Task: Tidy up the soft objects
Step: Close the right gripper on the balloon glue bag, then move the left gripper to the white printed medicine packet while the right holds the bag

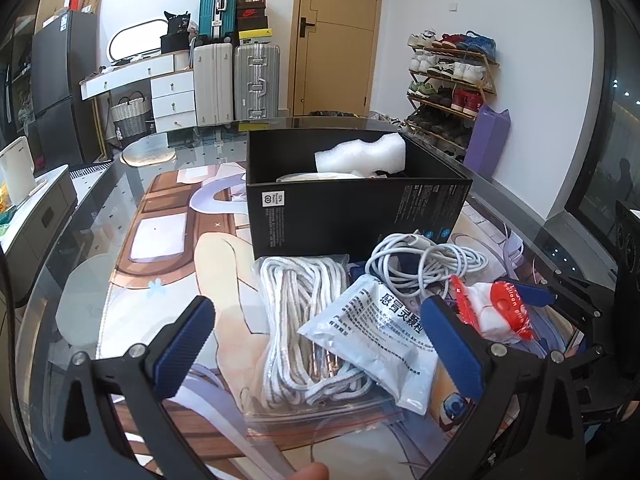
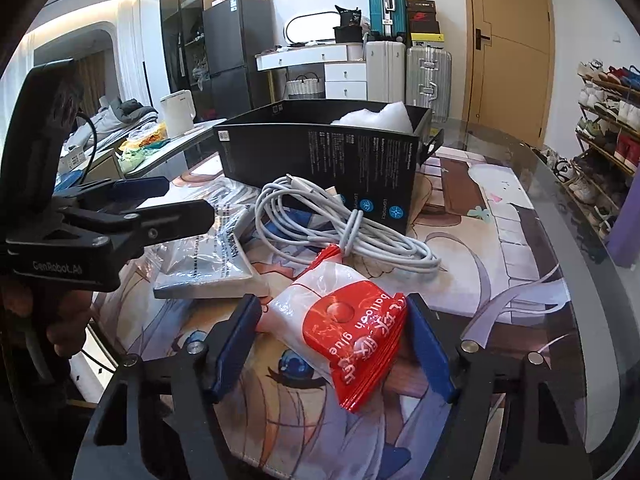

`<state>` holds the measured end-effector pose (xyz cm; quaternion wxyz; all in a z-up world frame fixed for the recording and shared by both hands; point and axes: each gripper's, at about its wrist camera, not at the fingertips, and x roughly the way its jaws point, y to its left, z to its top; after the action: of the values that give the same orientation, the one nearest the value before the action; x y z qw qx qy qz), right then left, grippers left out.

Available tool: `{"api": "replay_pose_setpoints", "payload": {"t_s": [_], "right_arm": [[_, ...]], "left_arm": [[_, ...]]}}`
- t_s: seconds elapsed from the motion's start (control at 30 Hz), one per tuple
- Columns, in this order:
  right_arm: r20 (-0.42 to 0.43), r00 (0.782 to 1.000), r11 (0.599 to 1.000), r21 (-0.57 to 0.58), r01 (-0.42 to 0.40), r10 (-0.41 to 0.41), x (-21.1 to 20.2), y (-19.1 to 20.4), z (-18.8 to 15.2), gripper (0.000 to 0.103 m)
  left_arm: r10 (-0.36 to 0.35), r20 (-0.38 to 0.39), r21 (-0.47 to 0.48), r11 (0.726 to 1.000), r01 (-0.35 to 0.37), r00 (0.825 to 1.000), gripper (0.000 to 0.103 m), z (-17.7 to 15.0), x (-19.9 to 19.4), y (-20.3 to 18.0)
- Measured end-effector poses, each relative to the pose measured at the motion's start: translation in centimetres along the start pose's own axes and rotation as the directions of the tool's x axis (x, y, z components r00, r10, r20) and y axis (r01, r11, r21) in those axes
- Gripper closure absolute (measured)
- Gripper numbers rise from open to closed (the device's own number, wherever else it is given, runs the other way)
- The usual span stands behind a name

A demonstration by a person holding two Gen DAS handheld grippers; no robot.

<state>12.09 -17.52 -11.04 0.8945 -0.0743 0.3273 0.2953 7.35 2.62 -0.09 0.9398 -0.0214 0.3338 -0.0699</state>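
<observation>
Right gripper (image 2: 336, 344) sat low over the tabletop (image 2: 560, 216), jaws spread wide, the red-and-white glue packet (image 2: 344, 332) lying between them. Neither pad clearly touched it; the right-hand pad looked just beside the packet's red edge, contact hard to tell. Nothing gripped yet.

The packet lay on the printed mat (image 2: 460, 248), long axis running diagonally from far-left to near-right across the jaw gap, so a straight close would pinch it across its short width. Judged the right hand the nearer one by far for this item.

Left gripper (image 1: 320, 336) hovered above the pile, jaws wide open, holding nothing. Below and ahead of it: bagged white rope (image 1: 300, 320) and a white medicine pouch (image 1: 380, 340) overlapping the rope bag. The pouch was nearer its right pad.

Coiled white cable (image 2: 340, 224) lay just beyond the packet, touching the front of the black box (image 2: 320, 148). The box stood open at the far side of the pile, white foam (image 1: 360, 156) already inside, so likely the destination.

Next move probably: close right jaws on the packet, lift, carry forward over the cable into the box. Risk: slippery plastic could slide out.
</observation>
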Motion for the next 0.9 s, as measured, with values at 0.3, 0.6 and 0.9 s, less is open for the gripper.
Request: {"api": "replay_pose_setpoints", "payload": {"t_s": [0.3, 0.6, 0.9], "right_arm": [[0.078, 0.997, 1.0, -0.014, -0.026, 0.027, -2.2, -0.2, 0.0, 0.04], [0.11, 0.994, 1.0, 0.027, -0.013, 0.01, -3.1, -1.8, 0.3, 0.04], [0.11, 0.994, 0.999, 0.036, -0.019, 0.014, -3.5, -2.3, 0.1, 0.04]], "left_arm": [[-0.019, -0.011, 0.007, 1.0, 0.019, 1.0, 0.0, 0.0, 0.0, -0.4], [-0.026, -0.077, 0.122, 0.992, 0.035, 0.997, 0.0, -0.8, 0.5, -2.4], [0.033, -0.113, 0.308, 0.951, 0.003, 0.993, 0.0, -1.4, 0.6, -4.6]]}}
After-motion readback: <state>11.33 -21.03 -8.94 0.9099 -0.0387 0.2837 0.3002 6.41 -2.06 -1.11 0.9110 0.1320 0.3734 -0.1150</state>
